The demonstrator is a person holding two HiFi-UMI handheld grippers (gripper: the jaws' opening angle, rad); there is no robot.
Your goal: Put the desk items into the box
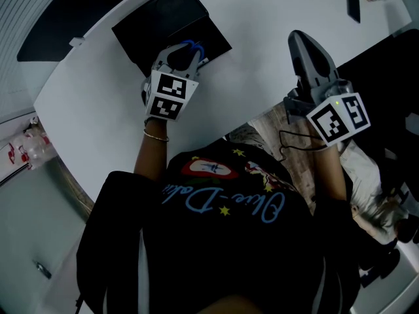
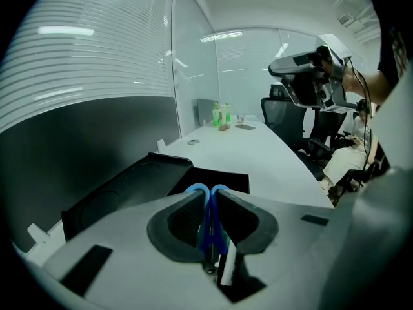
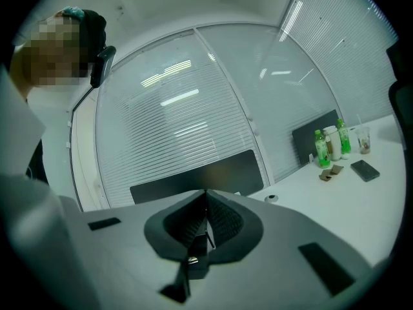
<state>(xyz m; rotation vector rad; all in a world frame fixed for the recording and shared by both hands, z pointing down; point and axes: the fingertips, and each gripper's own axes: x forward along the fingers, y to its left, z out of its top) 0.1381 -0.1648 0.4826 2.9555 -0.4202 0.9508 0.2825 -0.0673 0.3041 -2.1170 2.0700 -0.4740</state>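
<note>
The left gripper (image 2: 208,197) has its jaws pressed on blue-handled scissors (image 2: 210,228), and the two blue loops stand up between the pads. Just ahead, a black box (image 2: 132,185) lies open on the white desk (image 2: 261,154). Two green bottles (image 2: 221,113) stand at its far end.

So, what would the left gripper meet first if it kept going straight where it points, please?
Probably the box: the left gripper, shut on a blue item, points down into it, with nothing visible between, though depth is unclear.
</note>
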